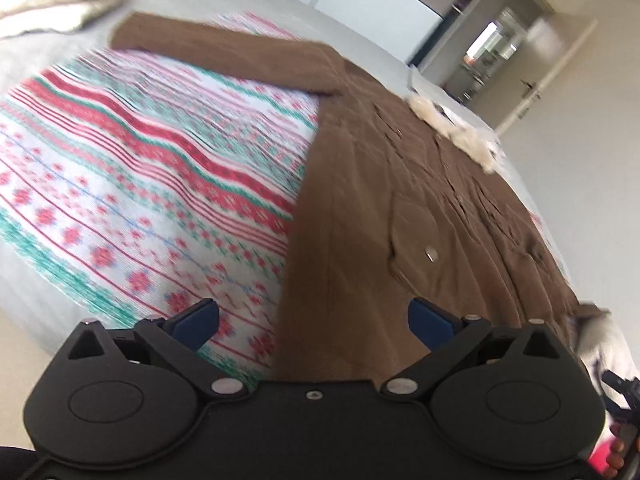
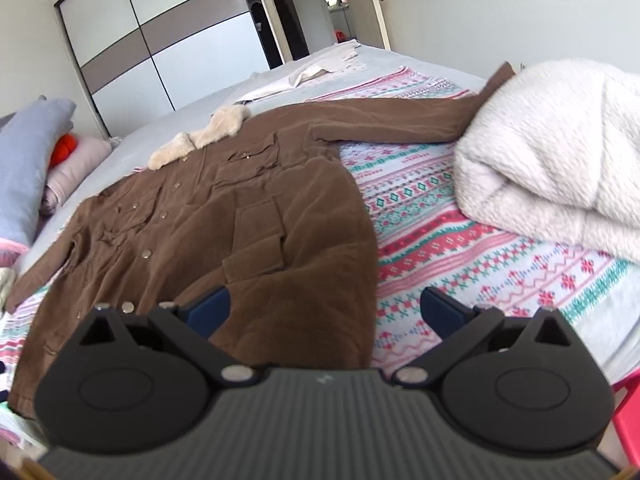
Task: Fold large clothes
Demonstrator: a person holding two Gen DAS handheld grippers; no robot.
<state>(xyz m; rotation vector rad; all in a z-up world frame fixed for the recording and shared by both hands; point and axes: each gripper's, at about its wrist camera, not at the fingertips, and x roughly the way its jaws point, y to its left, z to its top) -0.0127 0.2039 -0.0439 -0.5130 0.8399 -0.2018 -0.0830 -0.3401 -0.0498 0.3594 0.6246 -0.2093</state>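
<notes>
A large brown coat (image 2: 224, 216) with a cream fur collar (image 2: 200, 140) lies spread flat, front up, on a patterned blanket (image 2: 460, 240) on the bed. One sleeve (image 2: 400, 120) stretches out to the right. In the left wrist view the coat (image 1: 400, 200) runs from the bottom to the upper right, its sleeve (image 1: 224, 48) reaching far left. My left gripper (image 1: 314, 320) is open above the coat's hem edge. My right gripper (image 2: 326, 308) is open above the hem's right edge. Neither holds anything.
A bulky white fleece blanket (image 2: 552, 152) is piled at the right of the bed, over the sleeve end. Pillows and folded clothes (image 2: 36, 160) lie at the left. A wardrobe (image 2: 160, 36) and an open door stand behind the bed.
</notes>
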